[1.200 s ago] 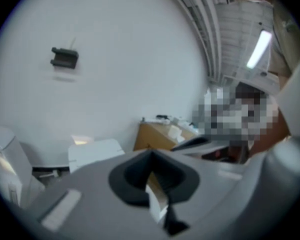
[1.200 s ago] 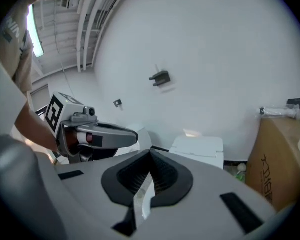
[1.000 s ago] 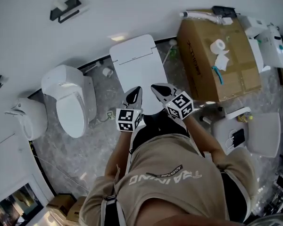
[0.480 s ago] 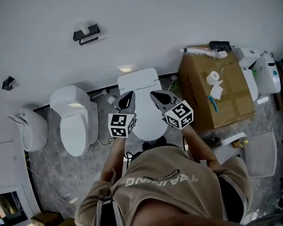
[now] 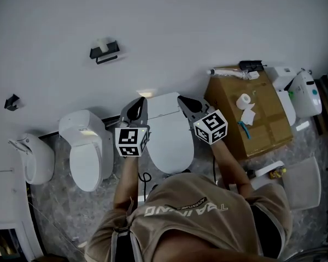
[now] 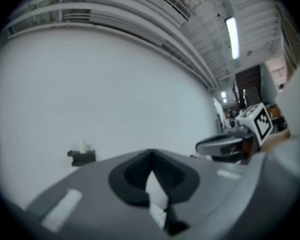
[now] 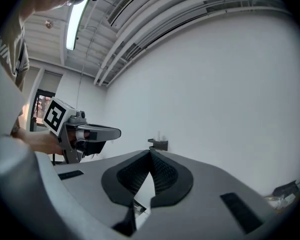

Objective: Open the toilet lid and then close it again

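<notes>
The white toilet stands against the wall in the middle of the head view, and its lid lies down flat. My left gripper hangs over the toilet's left side and my right gripper over its right side, both well above it and touching nothing. Each is shut with nothing between its jaws. In the left gripper view the shut left gripper faces the bare wall, with the right gripper beside it. The right gripper view shows the same: my right gripper is shut, and the left gripper is at its left.
A second toilet and a white fixture stand to the left. A cardboard box with a paper roll stands to the right. A black paper holder hangs on the wall. A loose white lid lies on the floor.
Both grippers have risen from just above the toilet lid and now point level at the wall. They stayed shut and empty. The head view has shifted with them.
</notes>
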